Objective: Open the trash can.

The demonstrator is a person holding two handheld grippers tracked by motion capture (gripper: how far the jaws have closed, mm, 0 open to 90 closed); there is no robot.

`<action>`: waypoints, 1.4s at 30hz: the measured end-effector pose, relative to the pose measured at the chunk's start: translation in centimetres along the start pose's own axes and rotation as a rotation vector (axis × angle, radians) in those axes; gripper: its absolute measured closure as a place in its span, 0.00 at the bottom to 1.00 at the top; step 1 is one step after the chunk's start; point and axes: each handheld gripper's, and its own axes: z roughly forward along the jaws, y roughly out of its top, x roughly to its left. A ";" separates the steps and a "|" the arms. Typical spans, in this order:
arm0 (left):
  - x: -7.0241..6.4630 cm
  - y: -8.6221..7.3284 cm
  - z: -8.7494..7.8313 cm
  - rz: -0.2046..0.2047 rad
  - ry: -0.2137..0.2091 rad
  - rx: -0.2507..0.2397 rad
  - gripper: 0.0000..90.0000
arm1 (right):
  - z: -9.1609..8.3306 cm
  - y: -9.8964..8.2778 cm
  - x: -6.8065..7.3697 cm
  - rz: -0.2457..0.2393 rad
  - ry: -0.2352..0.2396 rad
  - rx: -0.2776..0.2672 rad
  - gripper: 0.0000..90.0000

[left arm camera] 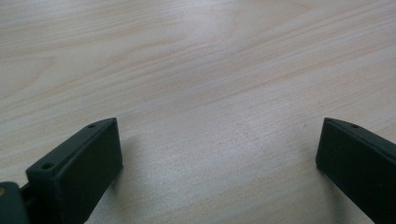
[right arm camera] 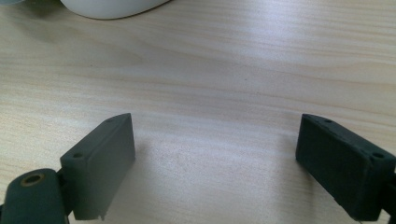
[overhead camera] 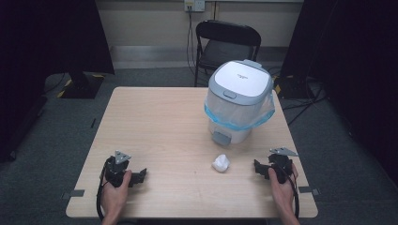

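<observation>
A white pedal bin (overhead camera: 239,101) with a grey-rimmed lid and a blue-edged clear bag liner stands on the wooden table (overhead camera: 155,122), right of centre. A crumpled white paper wad (overhead camera: 220,162) lies in front of it. My left gripper (overhead camera: 141,177) rests near the front left edge, held in a hand, its jaws wide open over bare wood (left arm camera: 219,149). My right gripper (overhead camera: 259,168) rests at the front right, also open, with nothing between its jaws (right arm camera: 215,158). The bin's white base (right arm camera: 109,7) shows at the top of the right gripper view.
A black folding chair (overhead camera: 225,44) stands behind the table. A dark monitor stand (overhead camera: 82,82) sits on the floor at the back left, and cables run on the floor at the right. Tape marks (overhead camera: 75,193) sit at the table's front corners.
</observation>
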 end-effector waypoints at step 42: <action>-5.3 8.7 2.8 0.044 -0.152 -0.128 0.19 | 0.6 3.7 1.7 -0.062 0.044 -0.059 0.22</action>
